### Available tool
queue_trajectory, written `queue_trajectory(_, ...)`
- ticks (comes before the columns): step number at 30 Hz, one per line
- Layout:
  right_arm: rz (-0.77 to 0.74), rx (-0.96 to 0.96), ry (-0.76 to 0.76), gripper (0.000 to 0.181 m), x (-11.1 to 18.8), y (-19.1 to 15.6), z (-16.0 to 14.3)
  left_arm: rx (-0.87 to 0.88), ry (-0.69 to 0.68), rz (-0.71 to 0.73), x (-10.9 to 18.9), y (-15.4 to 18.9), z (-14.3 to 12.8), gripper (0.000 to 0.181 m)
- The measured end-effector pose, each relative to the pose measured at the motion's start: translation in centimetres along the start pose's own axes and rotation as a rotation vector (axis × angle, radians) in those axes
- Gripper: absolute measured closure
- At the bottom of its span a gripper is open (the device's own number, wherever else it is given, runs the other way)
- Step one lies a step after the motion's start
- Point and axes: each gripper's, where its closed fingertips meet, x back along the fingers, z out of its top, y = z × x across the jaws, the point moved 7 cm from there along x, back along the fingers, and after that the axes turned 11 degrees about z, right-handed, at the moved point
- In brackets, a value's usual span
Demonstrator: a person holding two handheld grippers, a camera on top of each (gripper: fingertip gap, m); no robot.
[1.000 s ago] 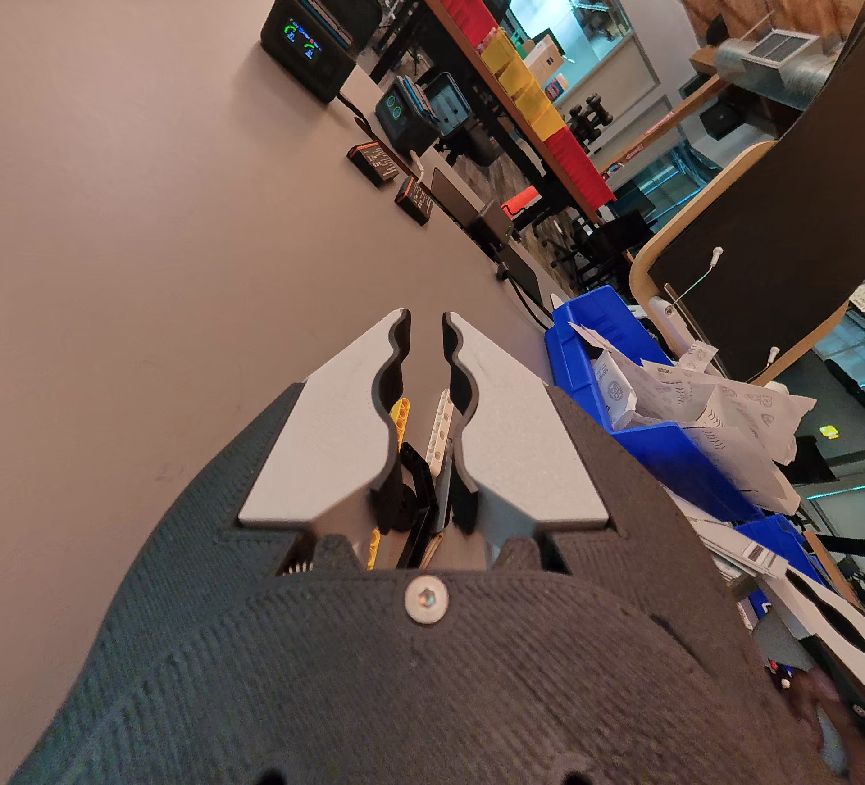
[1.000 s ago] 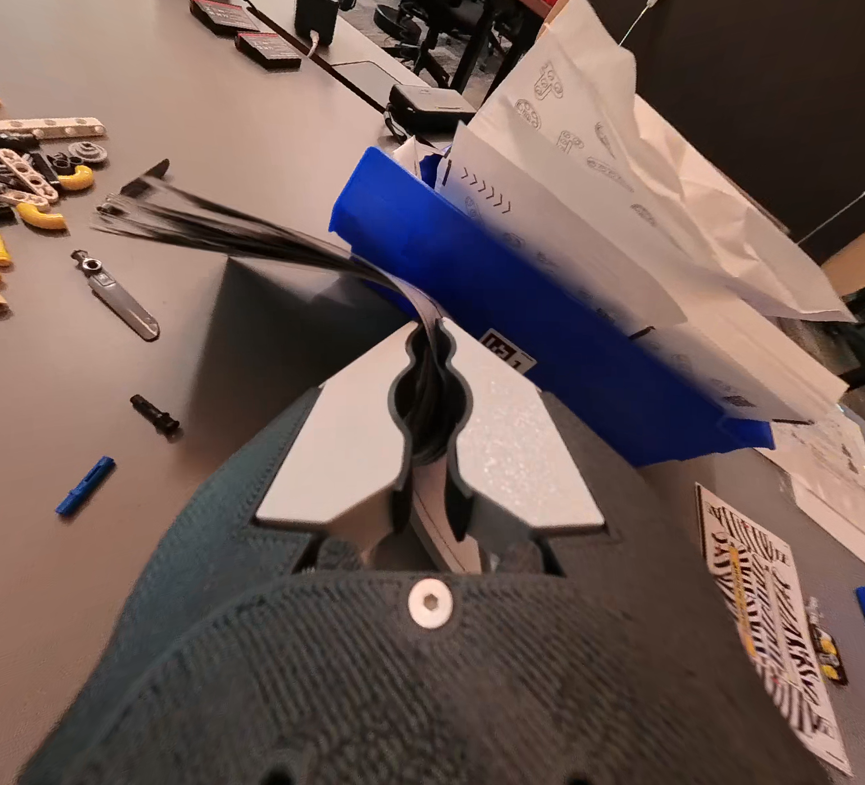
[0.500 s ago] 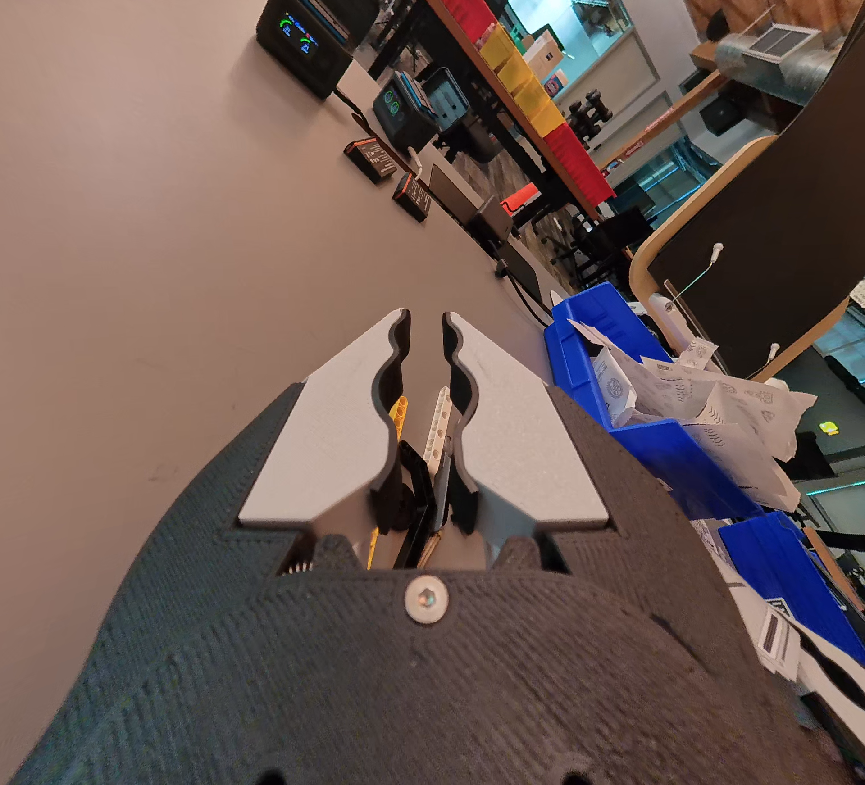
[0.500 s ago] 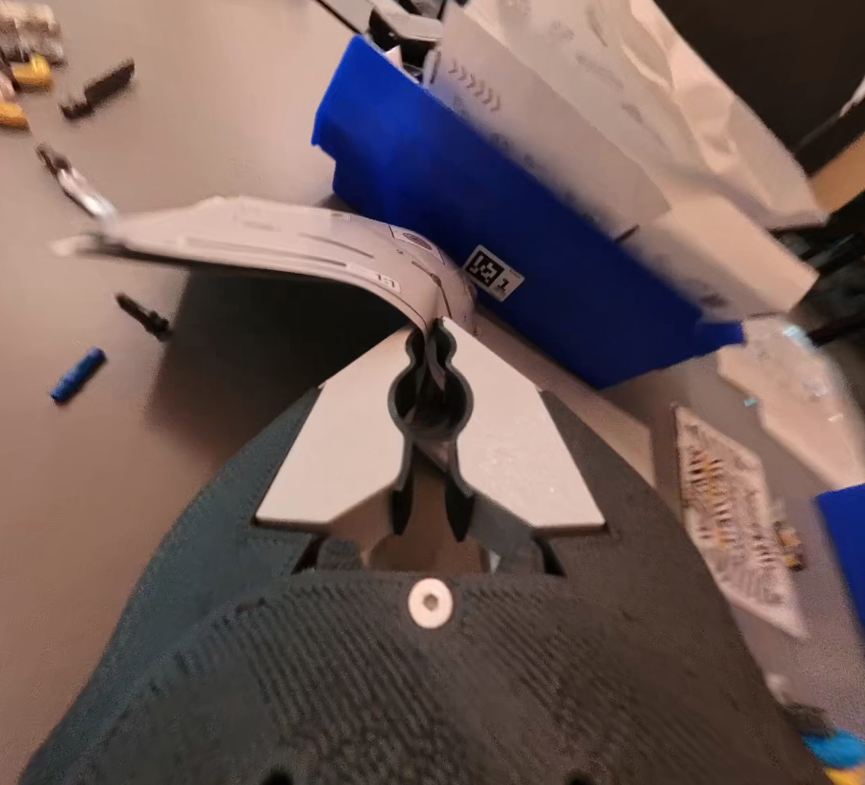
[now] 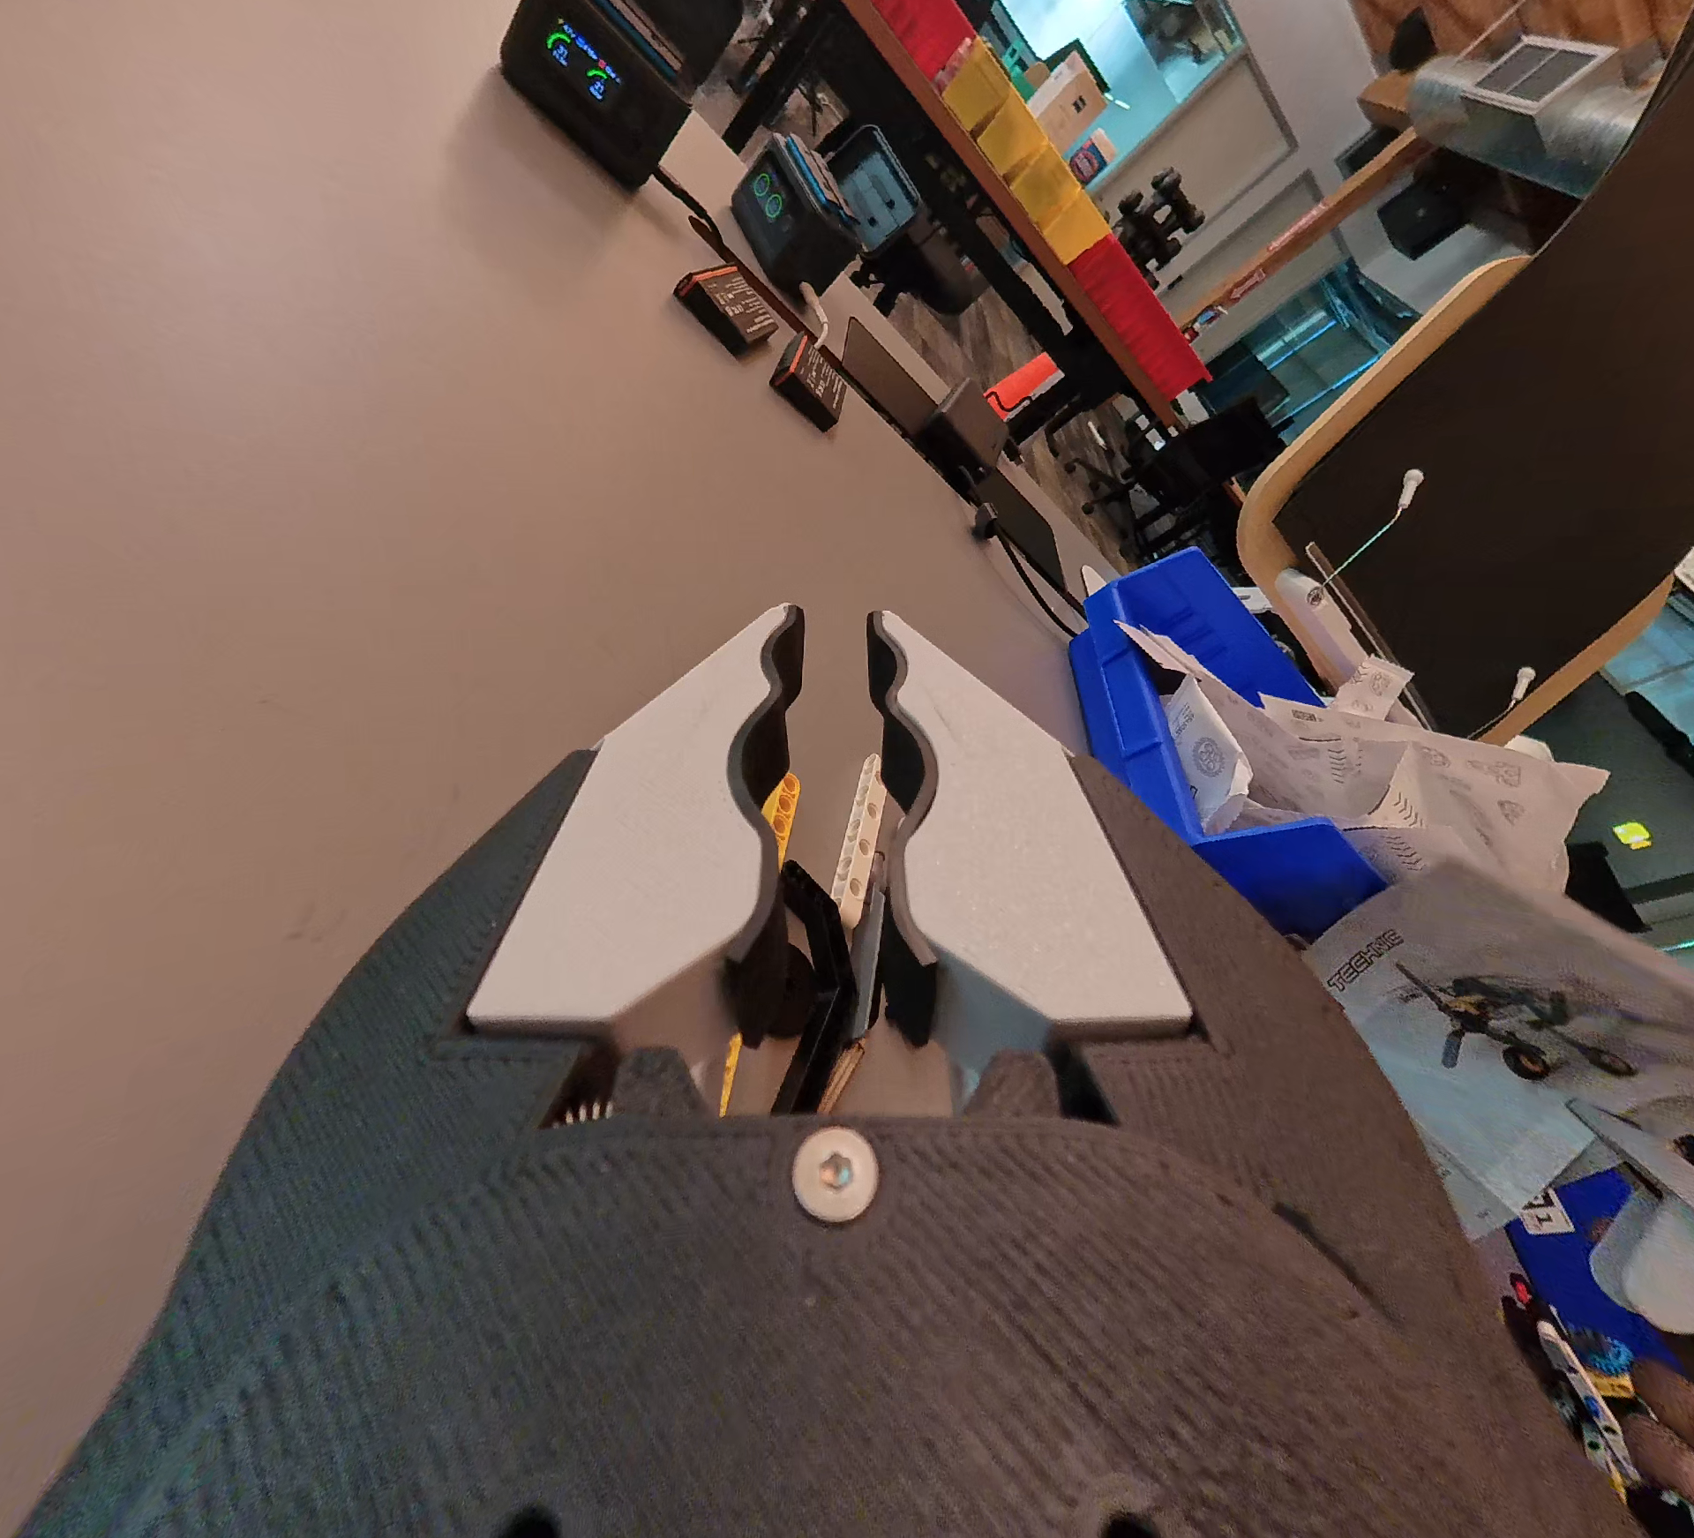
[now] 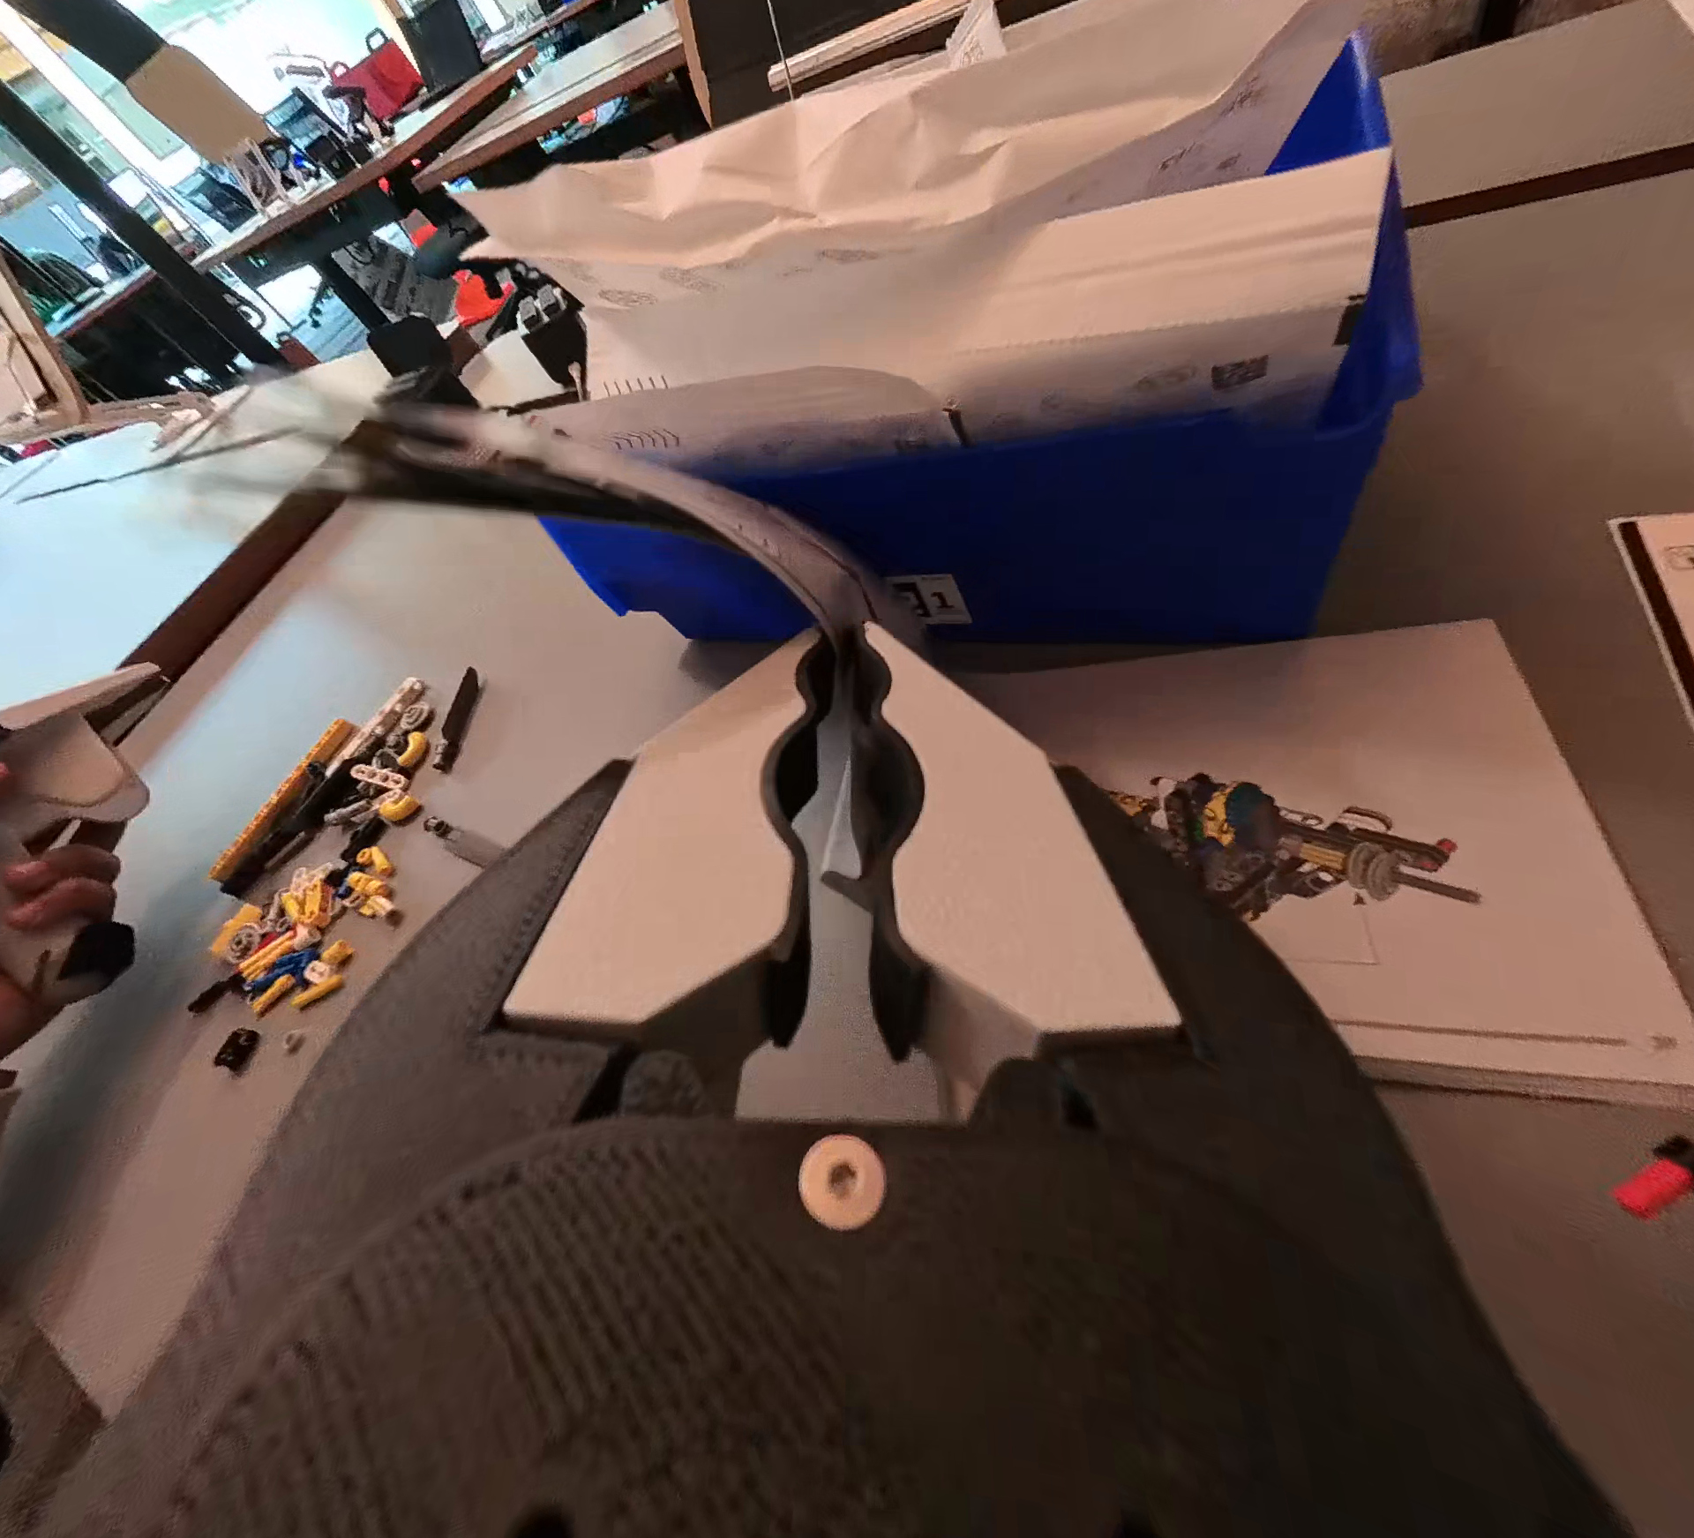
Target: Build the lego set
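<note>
Left hand-held gripper (image 5: 834,623): jaws apart, nothing clamped, poised low over the counter (image 5: 367,394). Yellow, white and black beams (image 5: 825,880) visible through the gap, probably lying on the counter below, though hard to tell from this angle.

Next along, in the right wrist view: loose lego pieces (image 6: 312,852) heaped on the counter, well clear of the paper.

Then the page (image 6: 642,476), bowed up and over toward the left, blurred at its free edge.

Right hand-held gripper (image 6: 839,641): clamped on that page near its base, just in front of the blue bin (image 6: 1100,541).

Rightmost: the instruction booklet (image 6: 1375,761), open flat on the counter.

To turn the page well:
- Sweep in an arc around the spine; no straight pull, to spare the paper.
- Grip one sheet only.
- Lay it flat before letting go.
- Steer clear of the pile.
- Pin the booklet with the left if it slides.
</note>
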Motion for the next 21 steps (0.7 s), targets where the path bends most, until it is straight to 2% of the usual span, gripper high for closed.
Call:
queue_trajectory(7, -0.027, 0.172, -0.050, 0.181, -0.5, -1.1, -1.0, -0.001, -0.004, 0.001, -0.1, 0.0, -0.1, 0.168)
queue_trajectory(10, -0.068, 0.342, -0.090, 0.181, -1.1, -2.3, -2.2, -0.004, -0.007, 0.000, -0.1, 0.1, -0.2, 0.168)
queue_trajectory(17, -0.164, 0.849, -0.256, 0.177, -3.9, -6.1, -7.0, -0.002, -0.005, -0.001, -0.1, 0.1, -0.2, 0.168)
queue_trajectory(21, -0.168, 0.987, -0.280, 0.176, -5.4, -7.2, -8.1, -0.005, -0.005, 0.000, -0.1, 0.1, -0.2, 0.168)
